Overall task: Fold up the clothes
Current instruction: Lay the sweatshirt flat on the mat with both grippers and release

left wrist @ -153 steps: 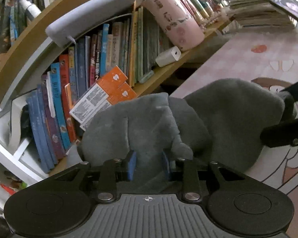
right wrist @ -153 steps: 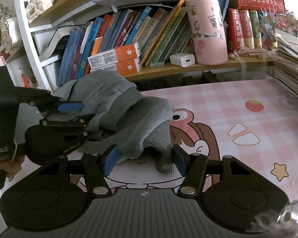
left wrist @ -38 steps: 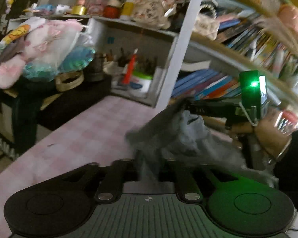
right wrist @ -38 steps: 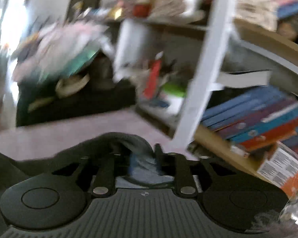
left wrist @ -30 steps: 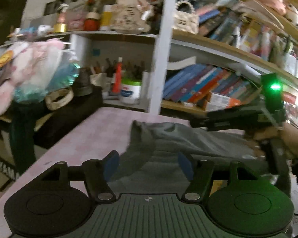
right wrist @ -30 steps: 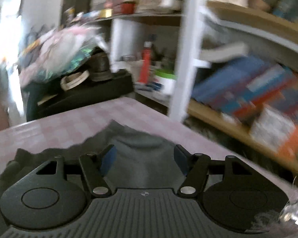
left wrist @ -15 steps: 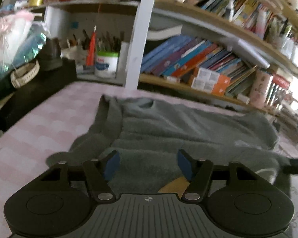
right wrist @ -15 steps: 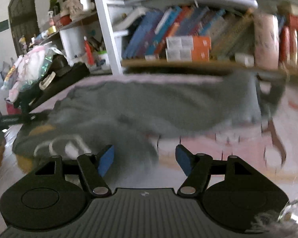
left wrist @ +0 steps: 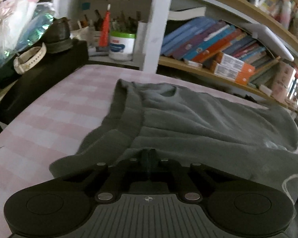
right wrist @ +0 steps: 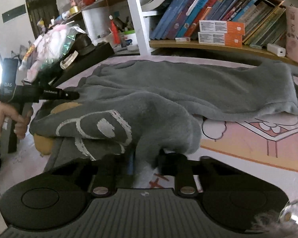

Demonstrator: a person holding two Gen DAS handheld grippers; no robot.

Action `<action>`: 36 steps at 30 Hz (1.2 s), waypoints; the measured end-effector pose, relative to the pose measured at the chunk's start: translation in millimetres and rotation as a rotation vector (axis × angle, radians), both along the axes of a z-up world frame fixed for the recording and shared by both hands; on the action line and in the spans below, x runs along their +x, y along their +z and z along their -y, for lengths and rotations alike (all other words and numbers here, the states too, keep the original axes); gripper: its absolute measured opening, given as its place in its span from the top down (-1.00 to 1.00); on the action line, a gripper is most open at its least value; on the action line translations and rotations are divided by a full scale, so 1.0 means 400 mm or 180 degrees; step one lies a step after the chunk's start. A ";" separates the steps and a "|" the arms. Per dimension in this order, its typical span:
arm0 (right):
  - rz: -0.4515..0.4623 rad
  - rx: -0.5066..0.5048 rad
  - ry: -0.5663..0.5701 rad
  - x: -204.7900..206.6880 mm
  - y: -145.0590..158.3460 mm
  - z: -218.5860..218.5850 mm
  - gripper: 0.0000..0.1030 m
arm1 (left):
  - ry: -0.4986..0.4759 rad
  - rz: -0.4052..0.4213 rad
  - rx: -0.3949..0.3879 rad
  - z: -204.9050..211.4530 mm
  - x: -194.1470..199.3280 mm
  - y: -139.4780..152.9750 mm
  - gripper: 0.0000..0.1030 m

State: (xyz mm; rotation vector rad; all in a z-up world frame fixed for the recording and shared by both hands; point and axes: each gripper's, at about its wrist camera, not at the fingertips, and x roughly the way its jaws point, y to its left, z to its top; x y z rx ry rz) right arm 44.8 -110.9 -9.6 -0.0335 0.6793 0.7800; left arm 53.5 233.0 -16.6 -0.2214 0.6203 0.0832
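Sweater (right wrist: 188,87) spread across the frame's middle, long axis left to right. Right gripper (right wrist: 144,164) just closed, clamped on a near fold at bottom centre. Left gripper (left wrist: 148,155) just closed, pinching the near hem at lower centre.

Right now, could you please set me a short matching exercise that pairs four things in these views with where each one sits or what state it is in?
Things:
1. grey sweater
2. right claw
3. orange and white boxes
4. white watch

Places or states:
A. stacked on the wooden shelf in front of the books
B. lying on the black surface left of the table
C. spread out on the pink checked table cover
D. shut on a fold of grey cloth

Pairs: 1-C, 2-D, 3-A, 4-B
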 end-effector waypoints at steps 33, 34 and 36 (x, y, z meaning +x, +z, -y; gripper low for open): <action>-0.0299 0.0488 -0.0631 -0.018 0.038 0.200 0.15 | 0.0077 0.0200 -0.0509 -0.027 0.039 -0.014 0.94; -0.0351 0.0540 -0.0618 -0.018 0.037 0.200 0.14 | 0.0101 0.0208 -0.0509 -0.029 0.039 -0.014 0.94; -0.0395 0.0511 -0.0585 -0.018 0.034 0.184 0.14 | 0.0177 0.0236 -0.0557 -0.039 0.034 -0.015 0.94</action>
